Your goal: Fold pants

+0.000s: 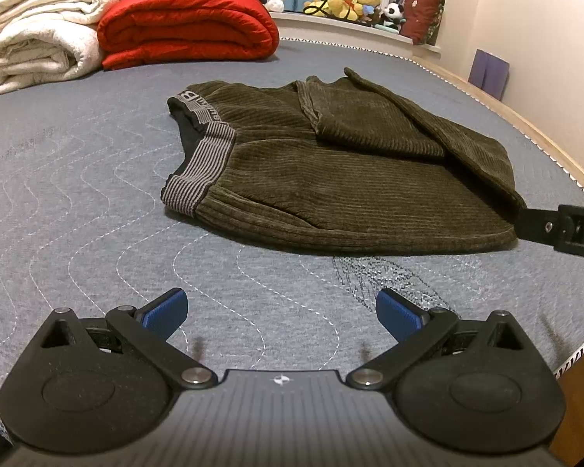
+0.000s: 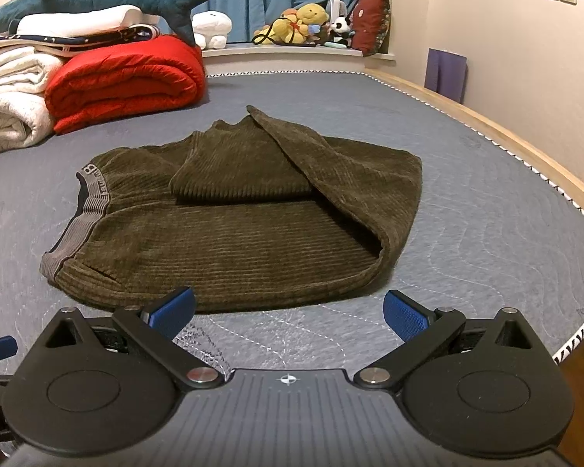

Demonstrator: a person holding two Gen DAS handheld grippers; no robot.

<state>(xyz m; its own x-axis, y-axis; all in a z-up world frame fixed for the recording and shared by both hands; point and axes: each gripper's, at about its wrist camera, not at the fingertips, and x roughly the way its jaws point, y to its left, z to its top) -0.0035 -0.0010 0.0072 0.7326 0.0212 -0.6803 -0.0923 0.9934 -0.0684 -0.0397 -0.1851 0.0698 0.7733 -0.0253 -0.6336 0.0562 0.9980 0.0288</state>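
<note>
Dark olive corduroy pants lie folded on the grey quilted mattress, with the striped grey waistband at the left and the legs laid back over the body. My left gripper is open and empty, low over the mattress just in front of the pants. My right gripper is open and empty, close to the near edge of the pants. Part of the right gripper's body shows at the right edge of the left wrist view, beside the folded end.
A red quilt and white blankets are stacked at the back left. Plush toys and a red cushion sit on the window ledge. The bed's wooden edge runs along the right, with the wall beyond.
</note>
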